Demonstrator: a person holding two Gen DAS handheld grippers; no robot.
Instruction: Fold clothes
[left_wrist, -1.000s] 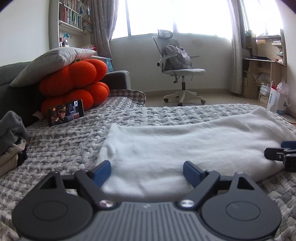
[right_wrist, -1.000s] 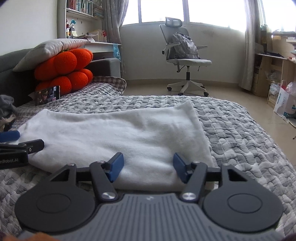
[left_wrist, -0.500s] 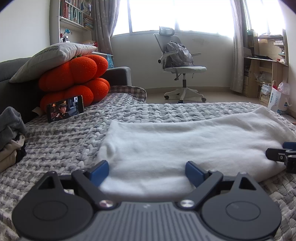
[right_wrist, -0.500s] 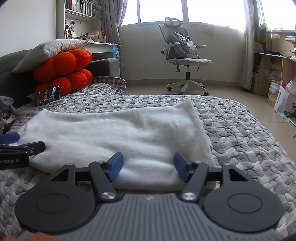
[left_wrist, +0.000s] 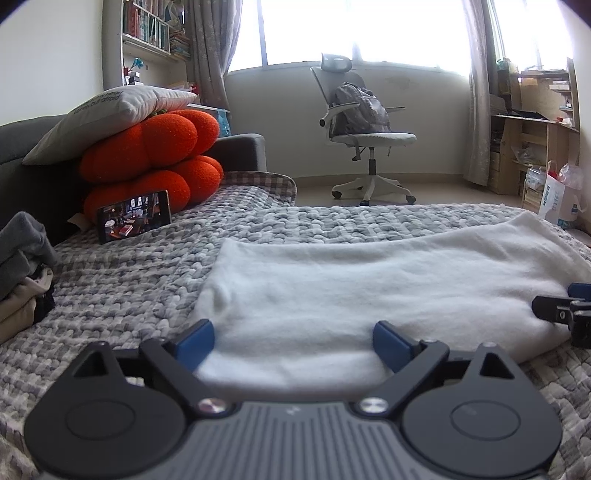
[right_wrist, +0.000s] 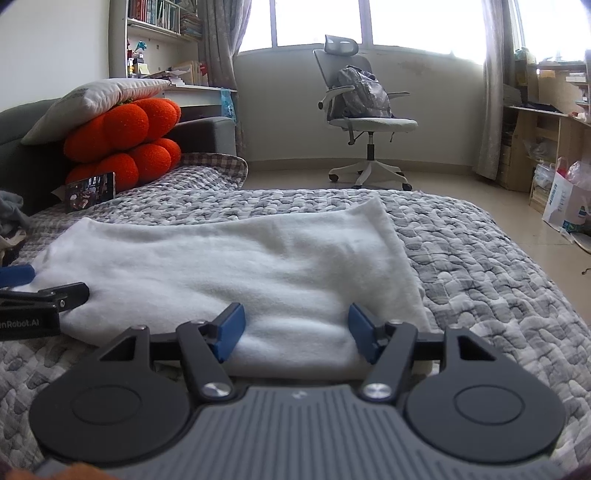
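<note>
While white cloth (left_wrist: 369, 291) lies folded flat on grey quilt (left_wrist: 122, 280), we hold both grippers at its near edge. Left gripper (left_wrist: 293, 341): jaws wide, have just been opening more, cloth edge between pads but not pinched. Right gripper (right_wrist: 293, 332): jaws approx. half apart, also not pressing the cloth. Phone (left_wrist: 133, 216) leans on orange cushion (left_wrist: 155, 158) at far left.

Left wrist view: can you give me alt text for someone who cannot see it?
A folded white fleece garment lies flat on a grey knitted bedspread, its near edge between the open left gripper's blue-padded fingers. The right gripper shows at the right edge; orange cushions and an office chair stand behind.
</note>
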